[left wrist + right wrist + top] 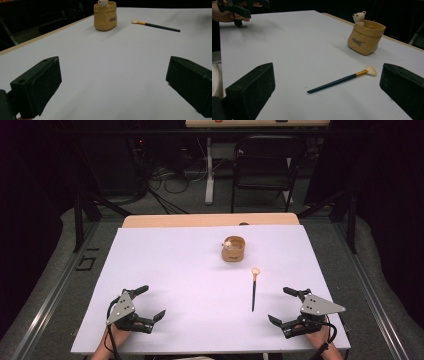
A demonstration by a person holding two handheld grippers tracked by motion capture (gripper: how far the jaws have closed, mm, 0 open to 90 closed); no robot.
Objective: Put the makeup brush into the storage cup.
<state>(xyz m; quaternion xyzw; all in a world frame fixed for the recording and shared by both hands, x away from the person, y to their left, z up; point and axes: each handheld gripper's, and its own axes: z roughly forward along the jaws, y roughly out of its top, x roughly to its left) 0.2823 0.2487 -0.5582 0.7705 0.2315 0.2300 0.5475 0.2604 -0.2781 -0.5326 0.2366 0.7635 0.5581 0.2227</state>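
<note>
Brush [254, 290] lies untouched on the white sheet [175, 270], near the tan pouch [233, 249]. My right gripper [285, 307] and left gripper [150, 302] rest wide open, empty. Nothing started, I judge; everything remains.

A lab or recording studio, not a home. Black curtains [30, 195] close in the space on both sides of the tabletop [165, 270], which is covered by a plain white sheet. Behind the tabletop, loose cables [170, 180] lie on a grey floor beside a black folding chair [262, 165] and a white desk leg [209, 170].
</note>
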